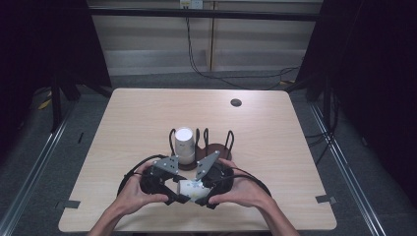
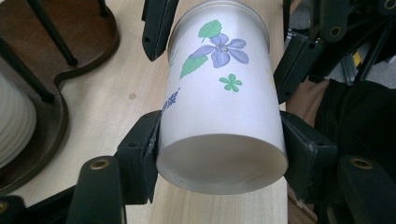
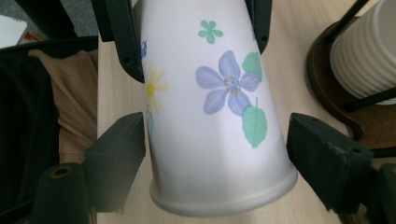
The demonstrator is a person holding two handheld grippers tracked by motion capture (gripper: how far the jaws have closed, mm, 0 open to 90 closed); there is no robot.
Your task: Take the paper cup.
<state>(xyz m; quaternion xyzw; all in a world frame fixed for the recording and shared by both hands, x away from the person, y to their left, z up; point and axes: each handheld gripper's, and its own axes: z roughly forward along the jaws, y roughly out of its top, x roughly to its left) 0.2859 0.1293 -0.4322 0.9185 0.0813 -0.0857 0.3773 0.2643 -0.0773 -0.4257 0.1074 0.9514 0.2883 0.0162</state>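
Two grippers meet on one flowered paper cup [image 1: 191,189], which lies on its side, held just above the table [image 1: 275,147] near its 6 o'clock edge, between the person's hands. The left gripper [image 2: 219,154] has its pads pressed on the cup's base end from both sides, clamping it firmly. The right gripper [image 3: 215,158] stands around the rim end with its jaws spread; the pad on one side sits clear of the cup wall, the other just beside it, so it bears no weight now. The step in hand looks like a hand-over: the cup passes from right to left.

Behind the grippers, toward 12 o'clock, stands a dark wooden rack [image 1: 216,150] with upright black pegs, and a ribbed white cup [image 1: 184,145] sits upside down over one of them.

Judging from that, the next move calls for the right gripper to back off along the cup's axis without nudging it, then for the left to tip the cup mouth-down and lower it over a free peg at about 1 o'clock of the ribbed cup. The thin paper wall may buckle under a hard squeeze.
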